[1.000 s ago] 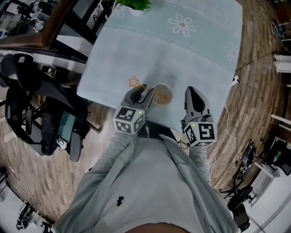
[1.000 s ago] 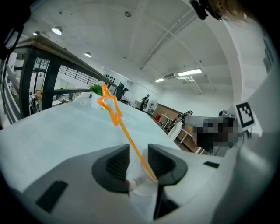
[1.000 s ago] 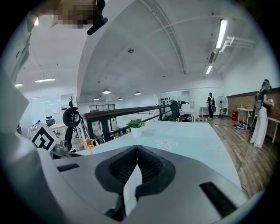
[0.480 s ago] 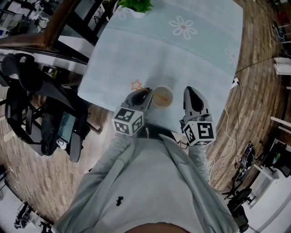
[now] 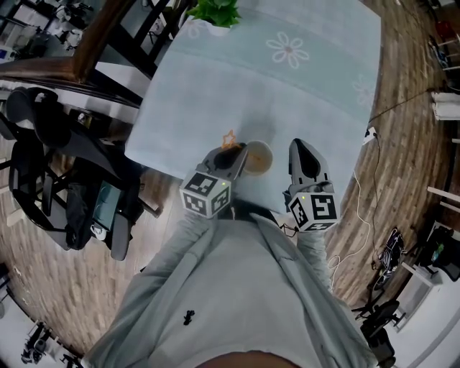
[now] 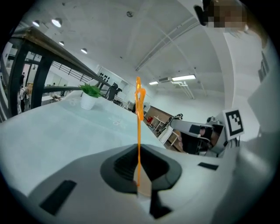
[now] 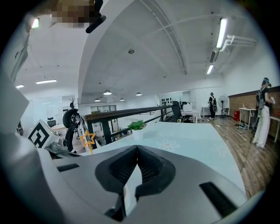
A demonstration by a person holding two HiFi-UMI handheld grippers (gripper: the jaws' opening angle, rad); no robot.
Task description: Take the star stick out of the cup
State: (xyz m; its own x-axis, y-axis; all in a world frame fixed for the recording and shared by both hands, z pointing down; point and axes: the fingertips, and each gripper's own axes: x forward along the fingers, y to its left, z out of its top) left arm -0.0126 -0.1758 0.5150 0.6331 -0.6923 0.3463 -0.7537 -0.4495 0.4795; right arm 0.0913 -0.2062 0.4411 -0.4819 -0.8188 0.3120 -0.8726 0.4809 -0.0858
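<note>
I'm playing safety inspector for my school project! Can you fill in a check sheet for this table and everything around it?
Surface: table covered in pale cloth with flower prints.
Job's things: star stick beside the cup.
Clutter: potted plant at the far edge.
Grippers: left gripper shut on the stick; right gripper shut, empty.
Cables: white cable on the floor.
Surroundings: wooden floor, black chair.

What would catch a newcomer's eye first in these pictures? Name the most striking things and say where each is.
The orange star stick stands out first, sticking out of the left gripper, whose jaws are clamped on it beside the cup at the near edge of the table. The right gripper sits right of the cup, jaws shut and empty. A potted plant marks the far edge.
</note>
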